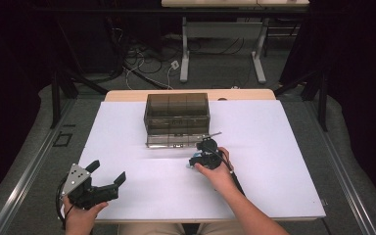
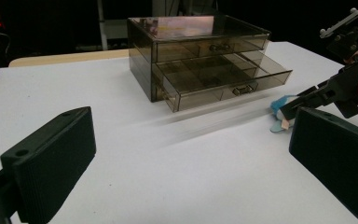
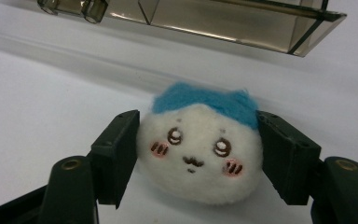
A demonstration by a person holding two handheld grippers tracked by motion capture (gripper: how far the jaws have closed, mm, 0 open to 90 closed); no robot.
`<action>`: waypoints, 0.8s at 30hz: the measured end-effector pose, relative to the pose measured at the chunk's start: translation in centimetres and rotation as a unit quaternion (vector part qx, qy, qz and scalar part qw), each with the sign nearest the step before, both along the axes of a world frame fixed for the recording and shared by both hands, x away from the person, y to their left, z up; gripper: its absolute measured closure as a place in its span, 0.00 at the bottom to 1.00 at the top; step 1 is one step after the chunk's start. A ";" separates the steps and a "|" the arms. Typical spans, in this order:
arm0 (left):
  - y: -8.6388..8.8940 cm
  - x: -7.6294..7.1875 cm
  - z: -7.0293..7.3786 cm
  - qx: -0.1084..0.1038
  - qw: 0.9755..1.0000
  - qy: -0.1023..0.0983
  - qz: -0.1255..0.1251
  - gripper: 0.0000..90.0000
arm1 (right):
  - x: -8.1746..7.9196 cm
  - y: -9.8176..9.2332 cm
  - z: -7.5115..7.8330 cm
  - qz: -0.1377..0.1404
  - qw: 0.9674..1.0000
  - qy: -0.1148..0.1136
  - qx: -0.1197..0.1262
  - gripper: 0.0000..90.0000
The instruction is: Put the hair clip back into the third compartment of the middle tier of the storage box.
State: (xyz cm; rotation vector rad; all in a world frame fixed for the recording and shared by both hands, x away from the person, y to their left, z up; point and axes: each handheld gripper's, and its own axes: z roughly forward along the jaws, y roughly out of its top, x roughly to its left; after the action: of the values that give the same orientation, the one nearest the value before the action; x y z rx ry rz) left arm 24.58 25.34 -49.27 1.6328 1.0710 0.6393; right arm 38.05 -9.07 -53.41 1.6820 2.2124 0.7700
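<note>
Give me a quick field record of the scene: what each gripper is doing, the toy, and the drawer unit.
right gripper: shut on the small white plush toy with blue top and stitched face, one pad on each side
plush toy: resting on the white table, just in front of the drawers
left gripper: open, holding nothing, near the table's front left edge
drawer unit: smoky transparent plastic drawer box; lower drawer pulled out, upper drawer closed
</note>
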 end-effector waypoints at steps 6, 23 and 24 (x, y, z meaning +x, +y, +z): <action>0.0 0.0 0.0 0.000 1.000 0.001 0.000 0.01 | -0.2 -0.1 0.3 -0.006 1.000 0.001 0.010 0.38; 0.0 0.0 0.0 0.000 1.000 0.001 0.000 0.01 | -1.3 -0.3 2.2 0.009 0.999 -0.028 0.030 0.38; 0.0 0.0 0.0 -0.001 1.000 0.000 0.000 0.01 | -1.3 -0.4 2.3 0.012 0.999 -0.032 0.028 0.38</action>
State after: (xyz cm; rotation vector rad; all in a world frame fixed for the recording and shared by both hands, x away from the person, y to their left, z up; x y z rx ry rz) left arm 24.57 25.34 -49.27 1.6317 1.0720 0.6388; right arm 36.73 -9.47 -51.11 1.6346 2.1903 0.8877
